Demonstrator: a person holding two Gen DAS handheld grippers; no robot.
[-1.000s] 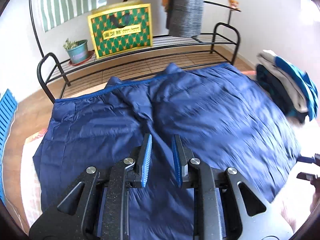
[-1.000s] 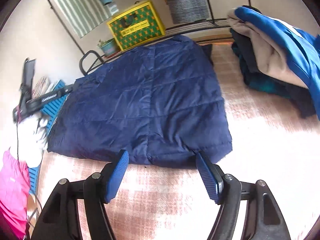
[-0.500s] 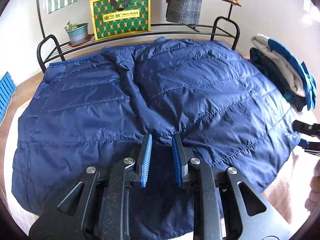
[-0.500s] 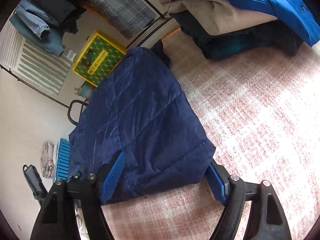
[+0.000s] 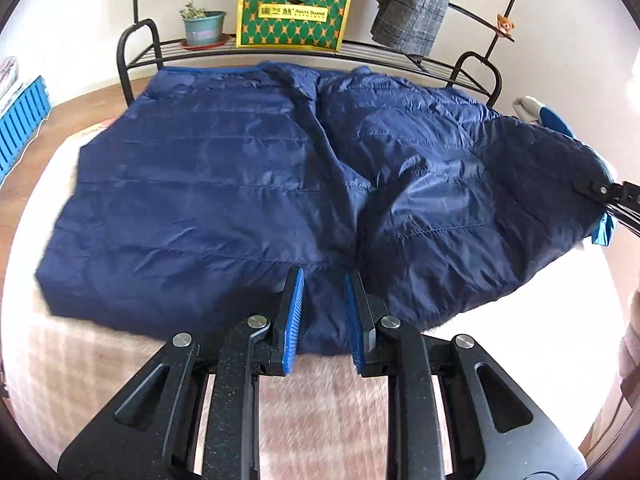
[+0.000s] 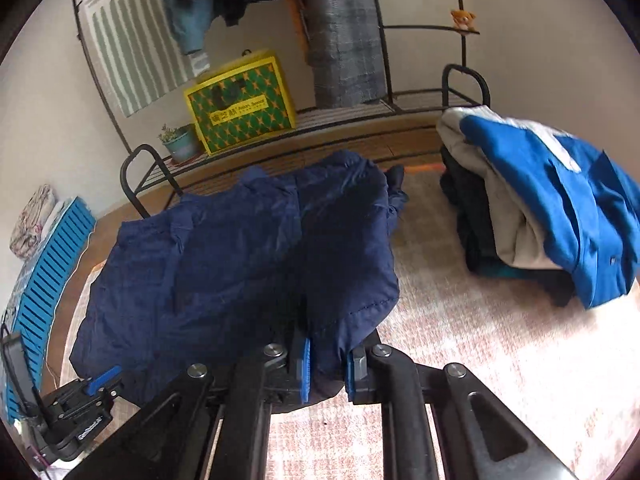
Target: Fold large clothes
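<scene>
On pink plaid blanket [image 6: 460, 320], navy quilted jacket [image 5: 224, 200] lies spread out, w/ near edge by both grippers & far edge by black metal rack [image 5: 132, 52]. Left gripper [image 5: 324, 312] pinches jacket's near hem, jaws narrow. Right gripper [image 6: 326, 368] clamped on bunched hem at jacket's right corner, lifting it off blanket; folded clothes stack [image 6: 540, 208] sits to the right.

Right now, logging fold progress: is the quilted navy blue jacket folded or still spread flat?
Mostly spread: the quilted navy blue jacket lies open on the rug, its right edge lifted by the right gripper.
</scene>
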